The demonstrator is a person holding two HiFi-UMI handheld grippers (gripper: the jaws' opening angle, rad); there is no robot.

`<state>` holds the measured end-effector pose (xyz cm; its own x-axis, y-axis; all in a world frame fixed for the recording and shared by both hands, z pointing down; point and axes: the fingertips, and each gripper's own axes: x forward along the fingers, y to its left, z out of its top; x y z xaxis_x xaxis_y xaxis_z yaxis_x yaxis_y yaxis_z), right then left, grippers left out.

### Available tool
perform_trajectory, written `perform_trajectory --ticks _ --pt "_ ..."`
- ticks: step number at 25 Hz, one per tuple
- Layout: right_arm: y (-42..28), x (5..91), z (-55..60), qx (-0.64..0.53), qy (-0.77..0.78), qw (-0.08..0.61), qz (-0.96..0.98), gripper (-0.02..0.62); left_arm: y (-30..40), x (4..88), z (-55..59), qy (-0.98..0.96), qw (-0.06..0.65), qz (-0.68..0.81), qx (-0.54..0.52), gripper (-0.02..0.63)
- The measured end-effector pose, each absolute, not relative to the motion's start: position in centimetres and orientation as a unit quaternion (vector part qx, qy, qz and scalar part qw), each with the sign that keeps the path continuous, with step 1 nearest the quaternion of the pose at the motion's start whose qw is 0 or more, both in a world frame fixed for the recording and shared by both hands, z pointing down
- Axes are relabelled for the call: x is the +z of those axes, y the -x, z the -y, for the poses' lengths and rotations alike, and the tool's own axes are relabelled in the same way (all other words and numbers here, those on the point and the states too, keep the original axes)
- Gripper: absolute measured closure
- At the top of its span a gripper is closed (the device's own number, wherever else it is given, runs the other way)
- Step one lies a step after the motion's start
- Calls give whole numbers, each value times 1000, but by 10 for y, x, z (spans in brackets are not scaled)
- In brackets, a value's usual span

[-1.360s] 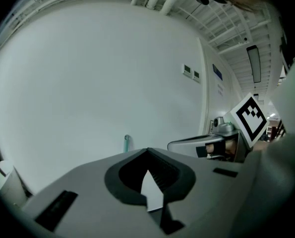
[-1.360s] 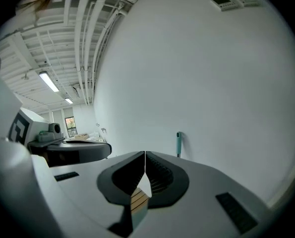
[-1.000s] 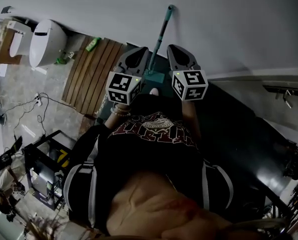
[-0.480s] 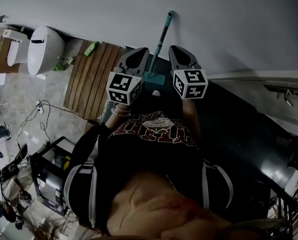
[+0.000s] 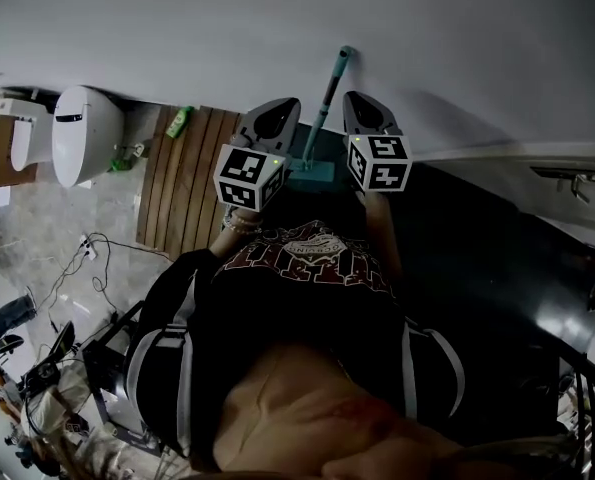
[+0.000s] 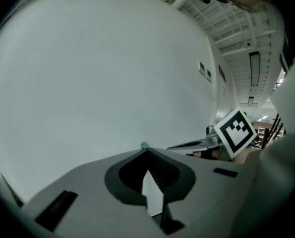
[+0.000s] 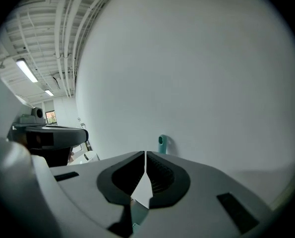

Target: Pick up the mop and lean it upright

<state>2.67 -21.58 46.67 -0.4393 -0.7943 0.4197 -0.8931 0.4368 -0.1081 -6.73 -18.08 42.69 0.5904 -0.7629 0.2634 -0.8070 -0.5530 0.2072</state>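
The mop has a teal handle point(image 5: 329, 93) and a teal head point(image 5: 312, 171). It stands on the dark floor, and the top of its handle point(image 7: 162, 144) leans against the white wall. My left gripper point(image 5: 282, 108) is just left of the handle, and its jaws are shut on nothing. On the other side of the handle, my right gripper point(image 5: 357, 101) is also shut and empty. Neither gripper touches the mop. The left gripper view shows mostly bare wall, with the right gripper's marker cube point(image 6: 236, 132) at the side.
A white toilet point(image 5: 77, 133) stands at the far left beside a wooden slatted mat point(image 5: 182, 173), with a green bottle point(image 5: 180, 121) at the mat's top. Cables point(image 5: 87, 258) trail over the floor at lower left. A dark surface point(image 5: 477, 238) and a metal fitting point(image 5: 567, 183) lie to the right.
The head view has swung a little, so the toilet and mat sit differently in frame. Both grippers stay shut on either side of the mop, which keeps leaning on the wall.
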Motion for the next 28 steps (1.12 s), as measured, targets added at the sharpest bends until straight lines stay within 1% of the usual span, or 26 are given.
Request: perform_trajectory --ticks 12,13,14,15,21,28 --pt "-8 493 276 167 -555 172 796 572 111 434 225 -887 167 425 74 560" --pt "-7 495 278 169 -558 174 793 554 113 435 227 -887 167 425 74 560" --pt "-7 498 280 171 -561 178 790 514 116 436 229 -887 168 424 75 560" --pt "-7 501 283 174 -564 182 787 500 119 437 231 -887 168 423 75 560" --pt "-7 523 297 181 -587 207 761 468 135 445 238 -887 175 420 76 560" --pt "-5 534 314 174 -606 222 744 459 147 452 237 -884 187 421 79 560"
